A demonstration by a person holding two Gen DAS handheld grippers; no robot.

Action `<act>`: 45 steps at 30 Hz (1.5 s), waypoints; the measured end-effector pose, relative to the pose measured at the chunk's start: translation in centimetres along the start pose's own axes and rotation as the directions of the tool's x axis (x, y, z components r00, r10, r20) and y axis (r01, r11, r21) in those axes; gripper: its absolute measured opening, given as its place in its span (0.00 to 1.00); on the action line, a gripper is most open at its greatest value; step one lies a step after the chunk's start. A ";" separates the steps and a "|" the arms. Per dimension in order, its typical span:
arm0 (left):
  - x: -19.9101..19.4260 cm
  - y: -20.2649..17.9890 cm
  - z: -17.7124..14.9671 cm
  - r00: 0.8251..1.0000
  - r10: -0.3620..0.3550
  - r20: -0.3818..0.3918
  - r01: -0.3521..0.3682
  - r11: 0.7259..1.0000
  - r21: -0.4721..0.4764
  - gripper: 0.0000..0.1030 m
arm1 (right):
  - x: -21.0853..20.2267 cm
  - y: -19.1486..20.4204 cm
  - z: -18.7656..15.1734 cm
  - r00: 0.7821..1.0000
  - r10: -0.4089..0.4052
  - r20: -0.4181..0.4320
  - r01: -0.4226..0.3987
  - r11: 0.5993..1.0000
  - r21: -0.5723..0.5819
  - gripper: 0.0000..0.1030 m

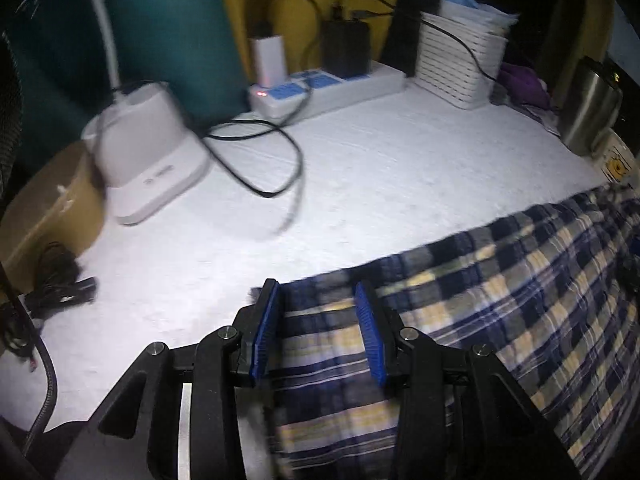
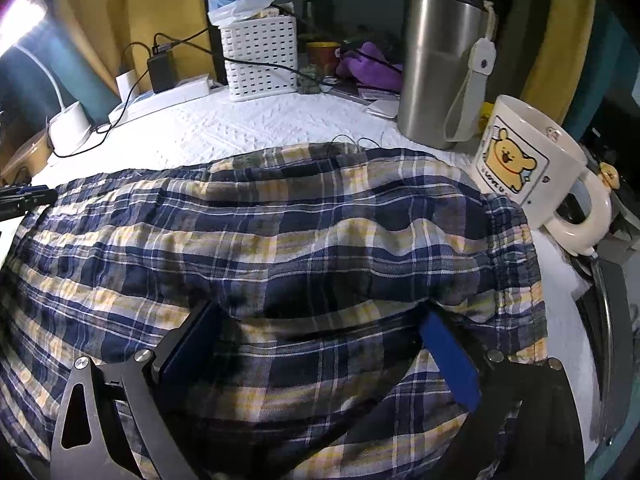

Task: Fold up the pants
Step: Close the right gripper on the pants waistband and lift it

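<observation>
The blue, cream and grey plaid pants (image 2: 304, 224) lie spread over the white textured table top (image 1: 360, 168). In the left wrist view my left gripper (image 1: 317, 292) is at their left end. A bunched band of plaid cloth (image 1: 324, 344) fills the gap between its blue pads (image 1: 266, 332), which are shut on it. The same gripper shows at the left edge of the right wrist view, at the pants' left end (image 2: 24, 196). My right gripper (image 2: 320, 308) stands wide open over the waist end. Its fingertips (image 2: 444, 344) push into the cloth under a fold.
A cartoon mug (image 2: 532, 164) and a steel tumbler (image 2: 440, 68) stand close by the pants' right corner. Farther back are a white slotted basket (image 2: 260, 60), a power strip with chargers (image 1: 328, 84), a white lamp base (image 1: 152, 152) with looping black cables, and a cardboard box (image 1: 48, 208).
</observation>
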State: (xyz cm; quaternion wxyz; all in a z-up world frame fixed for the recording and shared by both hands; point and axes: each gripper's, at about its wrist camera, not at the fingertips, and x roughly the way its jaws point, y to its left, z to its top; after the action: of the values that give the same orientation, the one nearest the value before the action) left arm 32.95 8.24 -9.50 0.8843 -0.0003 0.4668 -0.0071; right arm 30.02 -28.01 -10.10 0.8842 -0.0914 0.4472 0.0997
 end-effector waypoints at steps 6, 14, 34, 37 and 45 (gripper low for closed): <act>-2.6 1.1 -0.6 0.999 -0.020 0.039 0.021 0.999 -0.039 0.37 | -2.6 -0.4 -0.4 0.999 -0.007 0.040 0.006 0.999 0.035 0.98; -6.3 -1.1 -4.1 0.993 -0.114 0.043 0.115 0.993 -0.027 0.37 | -6.2 -2.1 -1.8 0.995 -0.054 0.082 0.049 0.997 0.064 0.98; -8.8 -1.6 -8.4 0.998 -0.046 0.034 0.048 0.997 -0.064 0.37 | -9.7 -5.7 -9.0 0.996 -0.049 0.072 0.035 0.982 0.185 0.98; -9.6 -2.5 -8.8 0.998 -0.047 0.050 0.050 0.997 -0.057 0.37 | -9.4 -6.2 -9.4 0.997 -0.025 0.068 0.010 0.978 0.209 0.98; -10.3 -2.9 -9.2 0.998 -0.040 0.050 0.045 0.994 -0.103 0.37 | -7.6 -5.9 -9.1 0.995 0.089 0.050 -0.098 0.972 0.212 1.00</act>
State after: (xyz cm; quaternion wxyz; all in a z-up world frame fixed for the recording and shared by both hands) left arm 19.49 5.57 -6.22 0.8938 -0.0564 0.4449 -0.0017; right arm 20.15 -36.69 -8.84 0.8921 0.0276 0.4411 0.0941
